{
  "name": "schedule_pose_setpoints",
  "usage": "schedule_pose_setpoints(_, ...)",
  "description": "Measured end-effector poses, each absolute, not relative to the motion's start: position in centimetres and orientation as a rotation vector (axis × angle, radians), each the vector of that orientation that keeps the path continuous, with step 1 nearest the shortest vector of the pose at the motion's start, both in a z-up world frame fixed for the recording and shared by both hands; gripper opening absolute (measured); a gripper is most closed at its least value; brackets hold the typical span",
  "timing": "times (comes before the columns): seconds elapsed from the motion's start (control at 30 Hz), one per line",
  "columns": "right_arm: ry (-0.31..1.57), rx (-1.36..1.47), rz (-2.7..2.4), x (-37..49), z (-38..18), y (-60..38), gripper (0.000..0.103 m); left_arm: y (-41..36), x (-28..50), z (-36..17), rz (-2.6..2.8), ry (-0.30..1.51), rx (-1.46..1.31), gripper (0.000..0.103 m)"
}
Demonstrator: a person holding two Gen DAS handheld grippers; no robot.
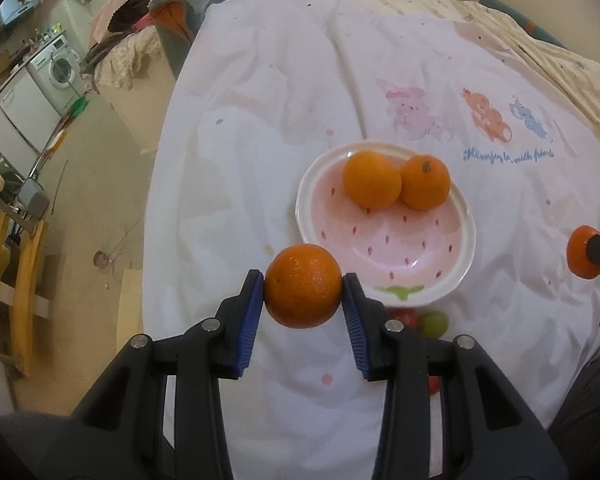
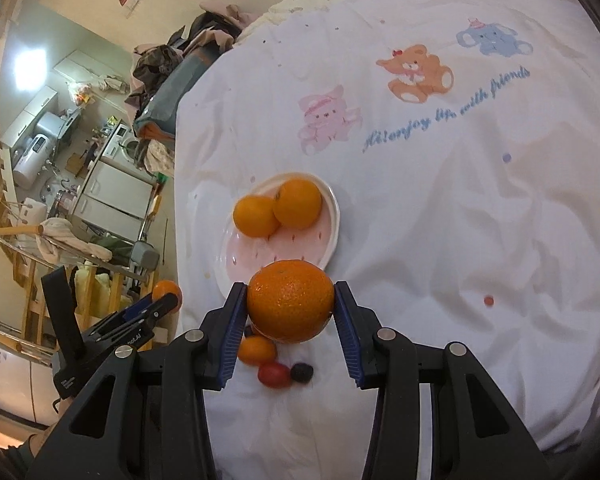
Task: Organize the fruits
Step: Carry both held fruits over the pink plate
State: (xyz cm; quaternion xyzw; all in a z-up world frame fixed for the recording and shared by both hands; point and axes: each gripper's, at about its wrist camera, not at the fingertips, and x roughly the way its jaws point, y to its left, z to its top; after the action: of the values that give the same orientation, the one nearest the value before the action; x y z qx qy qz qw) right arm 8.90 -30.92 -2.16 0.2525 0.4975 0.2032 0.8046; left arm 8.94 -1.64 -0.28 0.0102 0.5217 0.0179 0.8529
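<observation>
Both tools loaded. My left tool [image 1: 303, 286] pinches an orange [image 1: 303, 286] between its blue pads [image 1: 250, 312], contact at the fruit's widest line. My right tool [image 2: 290, 302] pinches a second orange [image 2: 290, 302] the same way.

Plate [image 1: 452, 280]: pink with a strawberry print, sitting on the bed's white sheet [image 1: 260, 160]. Ahead and slightly right of the left tool; ahead and slightly left of the right tool. Two oranges already sit on its far side, touching each other: one [image 1: 372, 179] to the left, one [image 1: 425, 181] to the right. The near half is bare.

Loose fruit lies on the sheet below the right tool: a small orange fruit [image 2: 257, 350], a red tomato [image 2: 274, 375] and a dark berry [image 2: 302, 372]. The left view shows a green fruit [image 1: 433, 323] just past its right finger.

Risks, as I judge them:
- Round fruit held on two narrow pads; a jolt or slack grip could let it roll out.
- The sheet is soft and creased, so the plate may tip or shift if a fruit lands on its rim.
- A dropped orange could knock the two already placed off the far edge.
- Both tools aim at the same near half; they may collide if I bring them in together.
- Lowering the right tool short of the plate would crush the small fruit beneath it.
</observation>
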Motion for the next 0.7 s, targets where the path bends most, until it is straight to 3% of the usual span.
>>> schedule_pose_setpoints(0.37,1.038,0.519,0.441,13.7,-1.5,-30.5,0.045,-2.5,13.6,1.3,0.009,1.079,0.056,0.035)
schedule_pose_setpoints(0.7,1.054,0.480,0.470,18.1,-2.3,-28.9,0.045,-3.2,16.5,-2.5,-0.010,1.174,0.030,0.035)
